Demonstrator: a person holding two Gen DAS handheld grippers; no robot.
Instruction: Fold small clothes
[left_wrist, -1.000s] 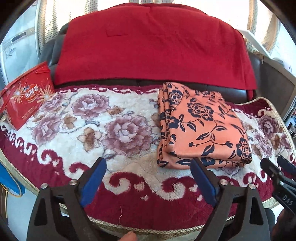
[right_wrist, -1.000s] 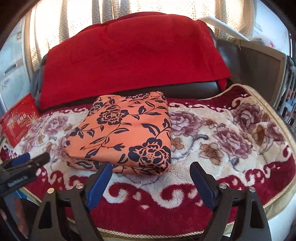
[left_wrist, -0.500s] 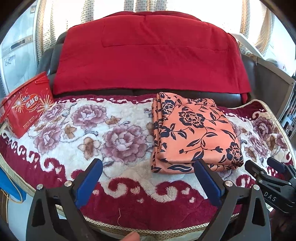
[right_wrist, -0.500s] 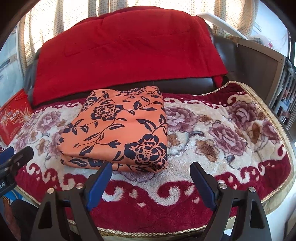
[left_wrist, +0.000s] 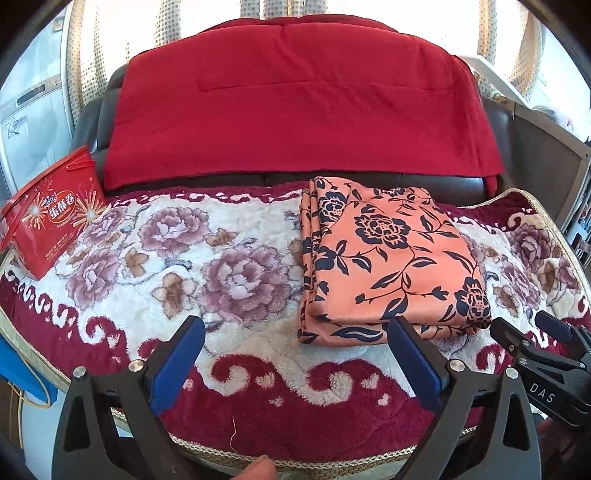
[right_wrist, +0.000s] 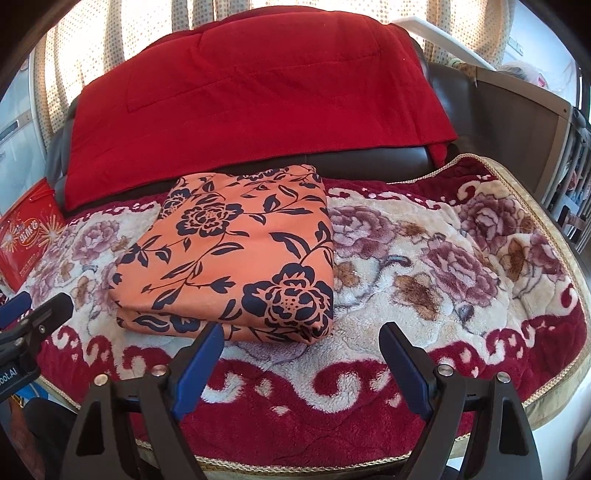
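One folded orange cloth (left_wrist: 391, 266) with dark flowers lies on the flowered blanket (left_wrist: 177, 258), at its middle. Two grippers hang before its near edge: the left gripper (left_wrist: 291, 354) and the right gripper (right_wrist: 301, 354), both spread wide and grasping nothing. One red box (left_wrist: 51, 218) with Chinese writing stands at the left. "DAS" is printed on the right gripper.

Right claw (left_wrist: 546, 332) reads "DAS"; red box (left_wrist: 51, 218) lettering seems Chinese.
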